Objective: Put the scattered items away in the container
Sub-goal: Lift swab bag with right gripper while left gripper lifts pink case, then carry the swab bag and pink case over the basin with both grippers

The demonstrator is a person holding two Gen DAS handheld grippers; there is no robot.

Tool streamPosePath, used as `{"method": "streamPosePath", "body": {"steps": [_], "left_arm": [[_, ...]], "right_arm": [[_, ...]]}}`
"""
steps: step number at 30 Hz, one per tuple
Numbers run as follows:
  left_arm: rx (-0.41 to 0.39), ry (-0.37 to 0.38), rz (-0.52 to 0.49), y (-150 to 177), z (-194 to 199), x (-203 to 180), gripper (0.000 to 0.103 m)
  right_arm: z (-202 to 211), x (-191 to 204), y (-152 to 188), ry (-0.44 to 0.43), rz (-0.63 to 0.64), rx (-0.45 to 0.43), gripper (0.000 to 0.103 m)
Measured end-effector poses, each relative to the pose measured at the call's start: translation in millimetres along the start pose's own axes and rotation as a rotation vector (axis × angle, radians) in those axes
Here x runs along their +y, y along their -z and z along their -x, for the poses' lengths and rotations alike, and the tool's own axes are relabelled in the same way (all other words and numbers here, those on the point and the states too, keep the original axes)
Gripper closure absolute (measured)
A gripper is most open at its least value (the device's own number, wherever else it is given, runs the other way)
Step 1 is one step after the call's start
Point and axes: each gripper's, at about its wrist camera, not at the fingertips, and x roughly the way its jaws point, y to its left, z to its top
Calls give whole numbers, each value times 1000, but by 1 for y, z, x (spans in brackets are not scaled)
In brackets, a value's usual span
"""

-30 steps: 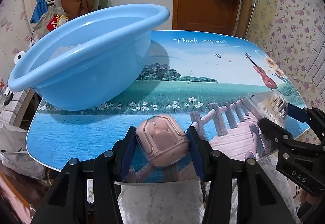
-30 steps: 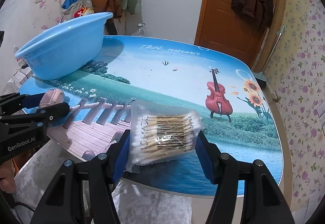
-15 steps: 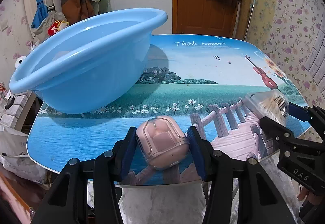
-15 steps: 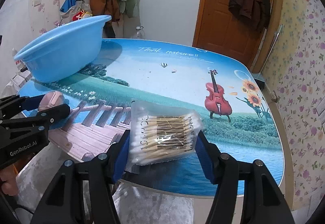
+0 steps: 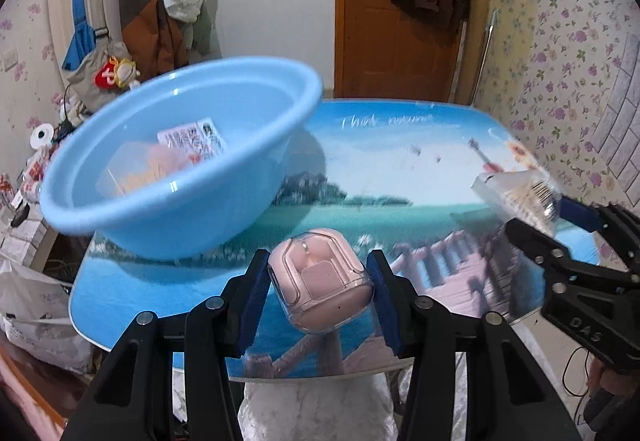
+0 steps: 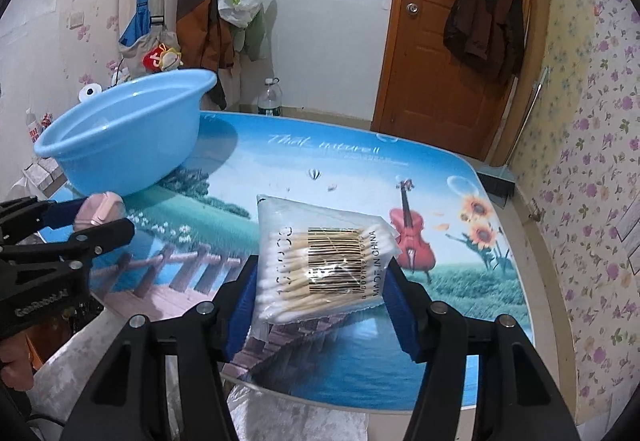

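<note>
Left gripper [image 5: 318, 283]: black plastic arms, silver screws, blue ribbed pads [image 5: 254, 303]; white "GenRobot.AI" lettering at the right wrist view's left edge. Right gripper [image 6: 320, 295]: matching build, blue pads [image 6: 402, 315]; "DAS" embossed, black cable, lower right of left wrist view.

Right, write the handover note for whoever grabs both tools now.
Left tool: shut on the pink earbud case, lifted near the table's front edge.
Right tool: shut on the bag of cotton swabs, also held above the table.
Blue basin: on the table's far left corner, a clear packet with a printed label already inside.
Done: that one packet is in, both remaining items are gripped.
Left: carry the case and the swabs over the basin and release them.
</note>
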Motion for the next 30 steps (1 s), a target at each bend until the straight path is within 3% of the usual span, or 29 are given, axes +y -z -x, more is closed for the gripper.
{"method": "streamPosePath", "body": {"steps": [8,16,25,30], "left_arm": [[-110,17,-25,-35,34,0,56],[-181,-44,4,-61,53,35,56],[-161,-160,127,-70,38,107,56],[-141,-179,160,-63,25,123,56]], "right_arm": [[9,4,-20,-3,10,-46,43],[14,33,-58,-57,56,-116,43],[-1,98,-103,-151,143,-170,43],[-25,130,-117,-171,171,-153,43]]}}
